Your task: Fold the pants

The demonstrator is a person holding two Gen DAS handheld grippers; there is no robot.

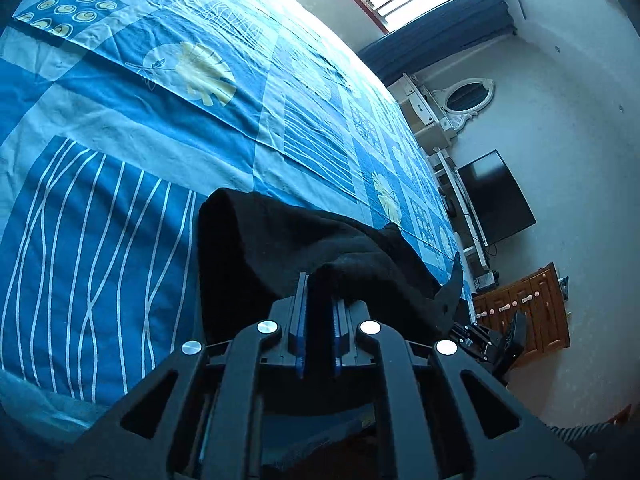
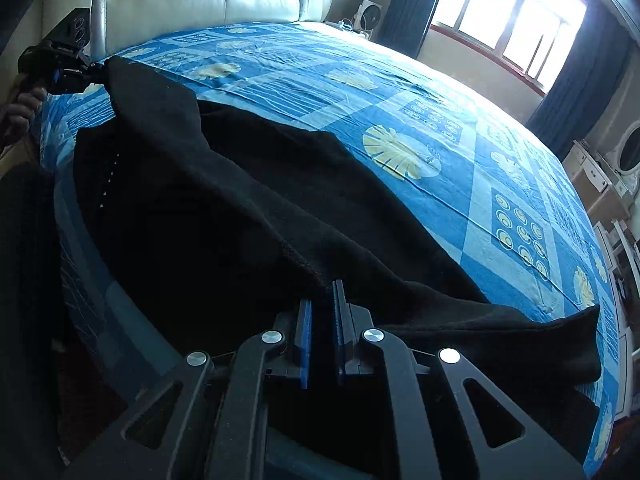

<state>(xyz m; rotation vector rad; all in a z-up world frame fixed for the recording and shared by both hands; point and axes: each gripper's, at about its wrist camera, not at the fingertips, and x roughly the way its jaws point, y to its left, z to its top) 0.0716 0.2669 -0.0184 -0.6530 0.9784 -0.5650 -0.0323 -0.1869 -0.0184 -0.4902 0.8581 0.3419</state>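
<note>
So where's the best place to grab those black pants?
Grab the pants by the raised edge at each end, coming in from the near side of the bed. The cloth bunches into a ridge there, thin enough to pinch. Both the left hand-held gripper and right hand-held gripper hold it that way.

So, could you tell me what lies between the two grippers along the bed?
The black pants stretch between them, pinched at one end by the left gripper and at the other by the right gripper; the right wrist view shows it.
</note>
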